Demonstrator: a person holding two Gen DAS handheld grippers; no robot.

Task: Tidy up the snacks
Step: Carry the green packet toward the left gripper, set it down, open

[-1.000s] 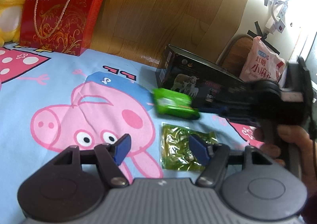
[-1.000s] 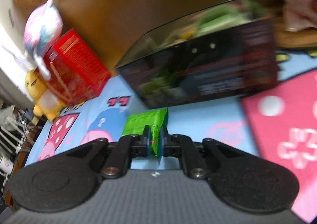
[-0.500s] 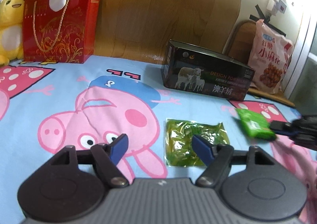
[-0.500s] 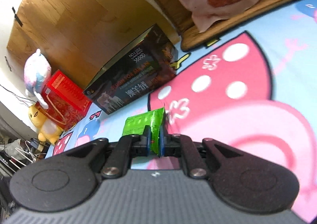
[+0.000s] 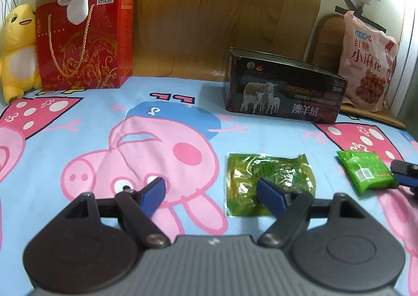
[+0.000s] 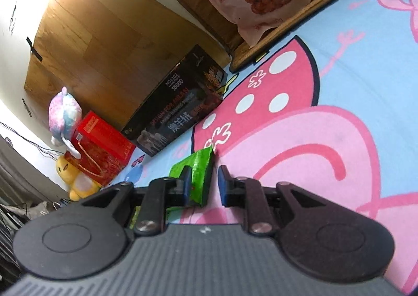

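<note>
A bright green snack packet (image 5: 367,171) lies on the cartoon bedsheet at the right. In the right wrist view the same packet (image 6: 199,178) stands between the jaws of my right gripper (image 6: 203,186), which are parted with a gap on the right side. The right gripper's tip shows at the edge of the left wrist view (image 5: 405,173). A clear yellow-green packet (image 5: 269,183) lies flat just ahead of my left gripper (image 5: 211,191), which is open and empty. The right blue fingertip (image 5: 271,195) overlaps that packet's near edge.
A black open box (image 5: 284,92) stands at the back against a wooden headboard. A pink snack bag (image 5: 365,60) leans at the back right. A red gift box (image 5: 86,39) with plush toys (image 5: 18,45) stands at the back left.
My right gripper carried the green packet from near the black box to the right, lowered it to the sheet and parted its jaws. My left gripper stayed open over the yellow-green packet.
</note>
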